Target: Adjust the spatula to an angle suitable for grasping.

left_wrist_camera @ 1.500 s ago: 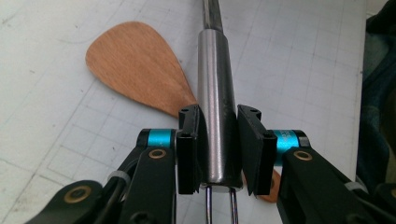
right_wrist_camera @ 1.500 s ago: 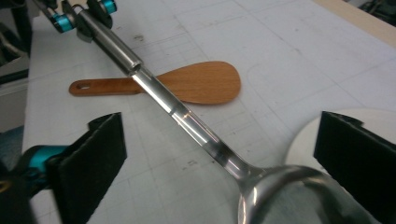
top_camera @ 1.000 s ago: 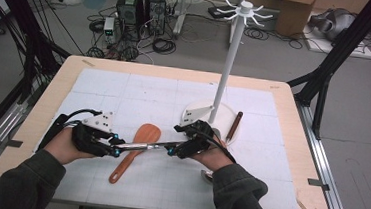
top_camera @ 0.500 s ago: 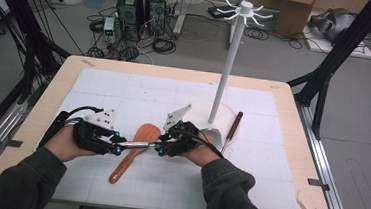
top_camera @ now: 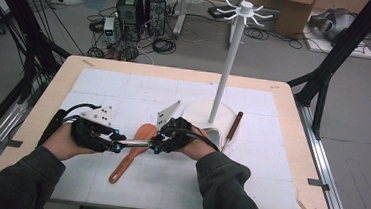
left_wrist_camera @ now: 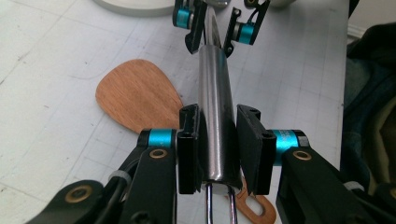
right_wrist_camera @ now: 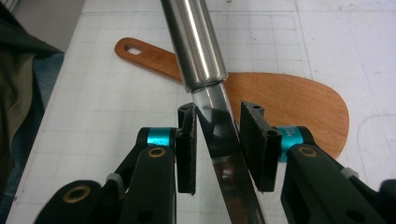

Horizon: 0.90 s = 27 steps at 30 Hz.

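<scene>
One steel utensil (top_camera: 135, 142), level above the bench (top_camera: 293, 143) at lower centre, over a wooden spatula (top_camera: 130, 153). Left tongs (left_wrist_camera: 217, 149) clamped on its round handle. Right tongs (right_wrist_camera: 218, 140) just closing round the flat neck, not yet pressing. Stiff, smooth, likely slippery: best gripped squarely on the flat neck.

Utensil head (right_wrist_camera: 233, 186): cut off by bottom edge in right gripper view; kind cannot be told.
Wooden spatula (left_wrist_camera: 137, 95) handle: mostly hidden behind left claw (left_wrist_camera: 218, 144).
</scene>
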{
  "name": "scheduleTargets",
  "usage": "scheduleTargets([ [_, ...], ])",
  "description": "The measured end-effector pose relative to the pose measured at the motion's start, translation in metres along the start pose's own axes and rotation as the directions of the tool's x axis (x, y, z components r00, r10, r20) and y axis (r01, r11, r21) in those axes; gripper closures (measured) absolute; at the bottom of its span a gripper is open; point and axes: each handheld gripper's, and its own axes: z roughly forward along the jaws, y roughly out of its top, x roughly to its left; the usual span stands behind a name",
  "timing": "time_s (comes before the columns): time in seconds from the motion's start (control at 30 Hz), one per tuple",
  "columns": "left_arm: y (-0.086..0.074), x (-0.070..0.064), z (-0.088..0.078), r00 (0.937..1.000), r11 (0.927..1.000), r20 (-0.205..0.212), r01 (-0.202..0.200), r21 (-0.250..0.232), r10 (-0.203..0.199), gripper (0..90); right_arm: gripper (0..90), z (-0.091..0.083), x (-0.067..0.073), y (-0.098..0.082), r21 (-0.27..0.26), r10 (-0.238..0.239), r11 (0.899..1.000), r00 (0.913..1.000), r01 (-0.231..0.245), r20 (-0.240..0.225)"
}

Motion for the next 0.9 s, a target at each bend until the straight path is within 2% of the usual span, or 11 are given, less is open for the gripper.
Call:
scheduleTargets([
  [0.13, 0.0, 0.003, -0.005, 0.9998, 0.9995, -0.005, 0.017, -0.025, -0.017, 69.9, 71.3, -0.001, -0.003, 0.004, 0.003, -0.043, 0.999, 0.999, 0.044, -0.014],
  [0.27, -0.002, 0.006, -0.012, 0.9984, 0.996, -0.024, 0.05, -0.074, -0.052, 67.4, 73.5, -0.002, -0.004, 0.01, 0.004, -0.077, 0.997, 0.9969, 0.077, -0.016],
  [0.37, -0.004, 0.01, -0.022, 0.9962, 0.9923, -0.049, 0.066, -0.105, -0.072, 60.5, 74.0, -0.004, -0.007, 0.009, -0.006, -0.075, 0.997, 0.9971, 0.075, -0.008],
  [0.5, -0.007, 0.013, -0.033, 0.9891, 0.9795, -0.078, 0.111, -0.168, -0.125, 54.4, 74.4, -0.008, -0.01, 0.007, -0.031, -0.065, 0.997, 0.9979, 0.065, -0.003],
  [0.57, -0.008, 0.015, -0.038, 0.9874, 0.9744, -0.077, 0.122, -0.189, -0.138, 51.7, 74.7, -0.011, -0.012, 0.007, -0.047, -0.064, 0.997, 0.9979, 0.064, -0.001],
  [0.83, -0.008, 0.015, -0.044, 0.9845, 0.9646, -0.08, 0.134, -0.227, -0.156, 44.6, 75.3, -0.024, -0.015, 0.005, -0.092, -0.034, 0.995, 0.9991, 0.036, 0.027],
  [0.9, -0.008, 0.016, -0.045, 0.9843, 0.9648, -0.085, 0.132, -0.227, -0.155, 43.5, 75.4, -0.027, -0.016, 0.005, -0.097, -0.023, 0.995, 0.9993, 0.026, 0.029],
])
